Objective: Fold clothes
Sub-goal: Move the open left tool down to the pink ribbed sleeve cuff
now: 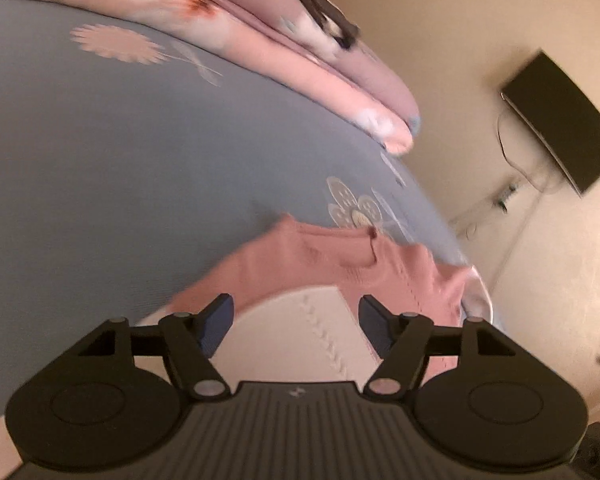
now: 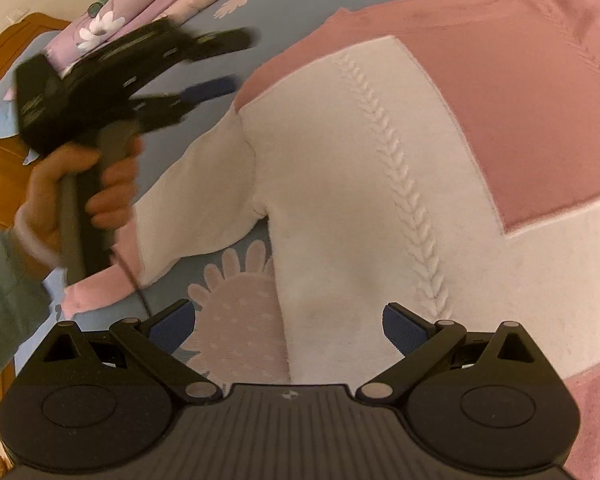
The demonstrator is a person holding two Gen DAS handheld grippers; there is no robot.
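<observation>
Sweater [image 2: 360, 184] flat on bed [image 2: 292, 4], long axis collar-to-hem, collar pointing away from me | my left gripper [image 1: 296, 316] fingers wide, empty | my right gripper [image 2: 288, 324] fingers wide, empty, over hem.

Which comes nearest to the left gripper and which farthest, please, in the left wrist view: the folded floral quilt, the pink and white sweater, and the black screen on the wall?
From the left gripper:
1. Pink and white sweater, directly ahead of the fingers on the blue bedsheet.
2. Folded floral quilt, across the bed, upper part of view.
3. Black screen, on the wall, right.
</observation>
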